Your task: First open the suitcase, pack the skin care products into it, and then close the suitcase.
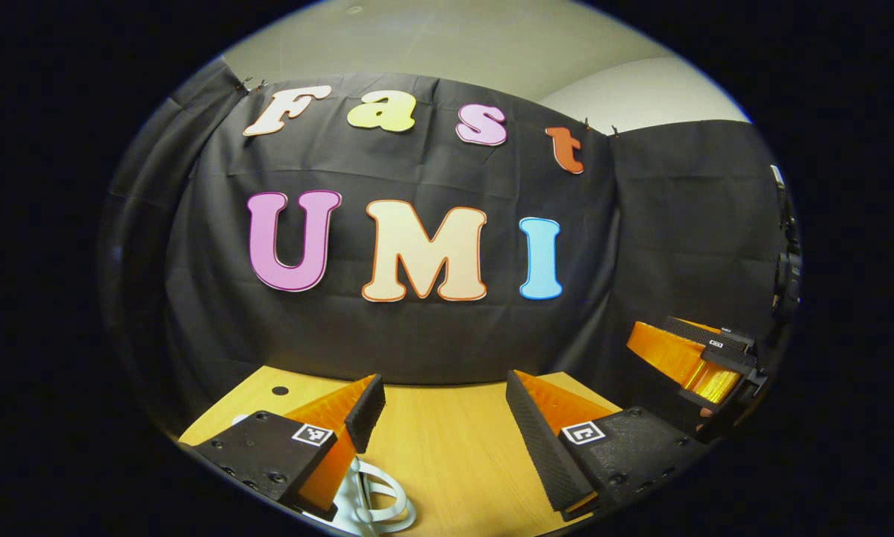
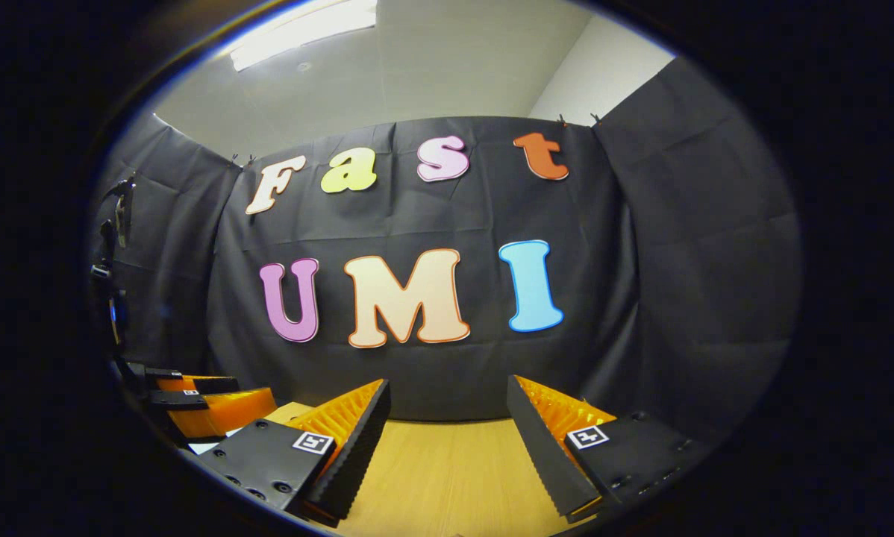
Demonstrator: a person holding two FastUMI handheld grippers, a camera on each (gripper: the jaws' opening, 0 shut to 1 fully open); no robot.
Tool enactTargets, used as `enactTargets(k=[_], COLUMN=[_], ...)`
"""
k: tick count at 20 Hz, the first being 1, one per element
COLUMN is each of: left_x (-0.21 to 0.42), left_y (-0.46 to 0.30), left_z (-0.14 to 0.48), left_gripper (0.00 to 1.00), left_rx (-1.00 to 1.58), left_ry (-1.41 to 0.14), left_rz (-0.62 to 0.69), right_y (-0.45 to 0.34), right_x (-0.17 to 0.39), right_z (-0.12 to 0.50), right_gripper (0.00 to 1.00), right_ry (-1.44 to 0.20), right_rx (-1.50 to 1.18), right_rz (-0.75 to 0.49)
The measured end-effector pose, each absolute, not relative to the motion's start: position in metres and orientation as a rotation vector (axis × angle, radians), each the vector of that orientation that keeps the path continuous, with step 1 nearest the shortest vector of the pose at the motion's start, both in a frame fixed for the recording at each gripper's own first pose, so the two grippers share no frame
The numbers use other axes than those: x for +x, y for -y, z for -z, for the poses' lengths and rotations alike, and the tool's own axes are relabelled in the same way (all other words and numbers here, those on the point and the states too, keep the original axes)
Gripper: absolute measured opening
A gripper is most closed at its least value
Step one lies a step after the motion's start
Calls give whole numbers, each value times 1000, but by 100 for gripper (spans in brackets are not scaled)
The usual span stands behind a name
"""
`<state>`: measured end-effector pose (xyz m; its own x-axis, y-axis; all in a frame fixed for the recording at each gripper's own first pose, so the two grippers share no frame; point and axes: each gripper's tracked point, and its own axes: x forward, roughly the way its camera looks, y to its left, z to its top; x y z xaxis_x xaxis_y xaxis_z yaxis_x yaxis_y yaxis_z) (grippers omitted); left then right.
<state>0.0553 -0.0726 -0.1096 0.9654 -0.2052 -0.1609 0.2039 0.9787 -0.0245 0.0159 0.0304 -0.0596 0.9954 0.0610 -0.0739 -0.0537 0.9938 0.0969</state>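
In the left gripper view my left gripper (image 1: 443, 399) is open above the wooden table (image 1: 447, 447), nothing between its orange and black fingers (image 1: 365, 410). A white looped thing (image 1: 383, 500), partly hidden, lies under its left finger at the table's near edge. The right gripper (image 1: 697, 358) hangs to the right, beyond the table's corner. In the right gripper view my right gripper (image 2: 447, 406) is open and empty above the table (image 2: 447, 462). The left gripper (image 2: 208, 406) is at the far left, seen from the side. Both face the black cloth wall.
The table's far edge meets the black cloth (image 1: 432, 335). A small dark hole (image 1: 280, 390) marks the tabletop at the back left. A stand with dark gear (image 1: 786, 268) rises at the right; the same kind of gear (image 2: 111, 253) stands at the left of the right gripper view.
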Motion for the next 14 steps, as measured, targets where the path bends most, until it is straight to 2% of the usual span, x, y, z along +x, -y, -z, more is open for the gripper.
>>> enactTargets(k=[9, 11, 14], left_x=[55, 54, 55], left_y=[60, 55, 53], left_z=[106, 104, 98], left_gripper=[94, 95, 95], left_rx=[-36, -28, -18], left_ry=[-165, -163, -148], left_rz=[252, 253, 262], right_y=[-38, -44, -54], right_x=[-11, -11, -9], right_z=[42, 40, 39], right_gripper=[97, 94, 97], right_ry=[-50, -42, -44], right_rx=[56, 47, 56], right_rz=[0, -4, -10])
